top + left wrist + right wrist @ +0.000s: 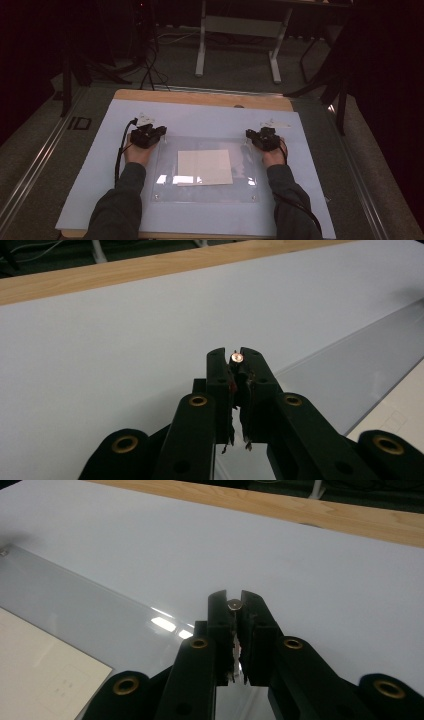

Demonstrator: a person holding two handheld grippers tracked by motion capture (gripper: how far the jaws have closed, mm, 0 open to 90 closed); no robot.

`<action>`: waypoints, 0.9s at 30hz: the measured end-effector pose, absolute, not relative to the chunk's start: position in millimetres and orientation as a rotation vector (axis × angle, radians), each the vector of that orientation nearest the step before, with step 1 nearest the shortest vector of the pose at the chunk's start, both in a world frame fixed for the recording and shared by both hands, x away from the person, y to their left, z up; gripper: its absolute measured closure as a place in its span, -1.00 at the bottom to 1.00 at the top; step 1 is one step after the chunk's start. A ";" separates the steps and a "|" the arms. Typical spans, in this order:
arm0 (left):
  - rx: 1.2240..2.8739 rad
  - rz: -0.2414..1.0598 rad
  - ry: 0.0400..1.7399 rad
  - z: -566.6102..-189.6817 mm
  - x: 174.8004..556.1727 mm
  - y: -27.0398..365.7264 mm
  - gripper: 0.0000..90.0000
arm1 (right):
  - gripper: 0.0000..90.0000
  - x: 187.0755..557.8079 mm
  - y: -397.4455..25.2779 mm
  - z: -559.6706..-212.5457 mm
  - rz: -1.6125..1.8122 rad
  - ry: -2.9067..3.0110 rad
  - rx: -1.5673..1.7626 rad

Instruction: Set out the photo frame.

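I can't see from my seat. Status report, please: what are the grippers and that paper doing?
Left gripper shut, right gripper shut, each beside the clear sheet. Paper flat under the clear sheet, untouched. Nothing in the way.

Small round-headed screw [237,358] nipped upright between left gripper [236,356] tips, another screw [234,603] in right gripper [234,601]

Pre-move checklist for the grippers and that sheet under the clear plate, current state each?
1. Left gripper jaws closed: ok, shut with nothing between them.
2. Right gripper jaws closed: ok, shut and holding nothing.
3. Paper sheet flat under the clear acrylic plate: ok.
4. Grippers at the plate's far corners, one each side: ok.
5. Plate's corner screws tight: cannot tell.
6. White board free of clutter near the plate: ok.
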State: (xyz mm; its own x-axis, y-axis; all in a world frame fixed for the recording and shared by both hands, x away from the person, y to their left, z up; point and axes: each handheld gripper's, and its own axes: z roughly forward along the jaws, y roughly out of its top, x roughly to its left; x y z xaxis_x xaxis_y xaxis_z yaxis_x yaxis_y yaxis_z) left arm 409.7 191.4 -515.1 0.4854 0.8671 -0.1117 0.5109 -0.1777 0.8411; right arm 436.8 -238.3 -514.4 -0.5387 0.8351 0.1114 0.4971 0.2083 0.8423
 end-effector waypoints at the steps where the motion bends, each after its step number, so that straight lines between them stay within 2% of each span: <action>1: 1.836 0.496 1.155 -515.3 410.4 191.8 0.89 | 0.87 437.2 -238.7 -514.1 1.259 2.126 1.244; 27: 1.824 0.380 1.248 -512.8 434.0 193.2 0.92 | 0.89 454.3 -237.1 -509.4 1.235 2.156 1.364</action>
State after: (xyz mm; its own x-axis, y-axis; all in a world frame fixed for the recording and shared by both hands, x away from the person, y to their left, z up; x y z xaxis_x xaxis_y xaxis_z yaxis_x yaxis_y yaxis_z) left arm 434.0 193.2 -512.8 0.4513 0.8669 -0.2118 0.6015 -0.1202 0.7898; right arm 454.3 -237.1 -509.4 -0.5008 0.8467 0.1797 0.5832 0.1766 0.7929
